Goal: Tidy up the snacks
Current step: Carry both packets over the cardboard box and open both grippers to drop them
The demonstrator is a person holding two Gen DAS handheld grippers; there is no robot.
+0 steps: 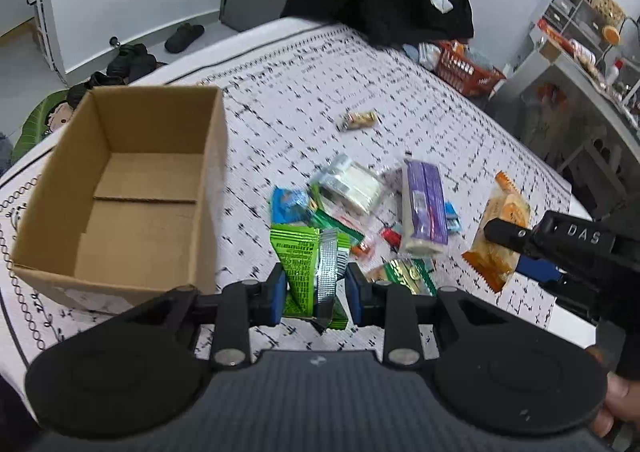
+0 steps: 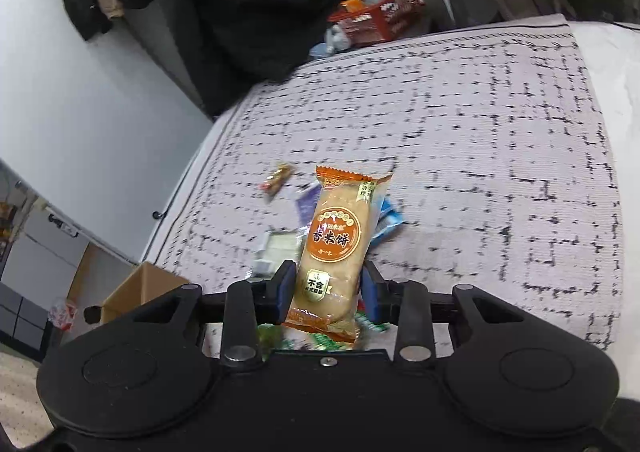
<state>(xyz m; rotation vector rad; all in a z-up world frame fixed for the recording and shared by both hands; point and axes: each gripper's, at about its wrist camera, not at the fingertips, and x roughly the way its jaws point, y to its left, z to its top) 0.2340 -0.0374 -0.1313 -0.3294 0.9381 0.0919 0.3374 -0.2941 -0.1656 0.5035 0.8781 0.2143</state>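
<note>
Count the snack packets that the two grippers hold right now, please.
2. The left gripper holds a green packet; the right gripper holds an orange rice-cracker packet. Other snacks lie on the bed.

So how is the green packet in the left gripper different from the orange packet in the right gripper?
The green packet is crumpled, with a silver strip; the orange packet is smooth and plump. The green packet shows small black print; the orange packet shows a round label. Both are sealed snacks, each clamped between the blue pads of its gripper: left gripper, right gripper.

The orange packet (image 2: 334,252) reads "香米饼" and "不含"; the right tongs (image 1: 516,248) bear "DAS".
</note>
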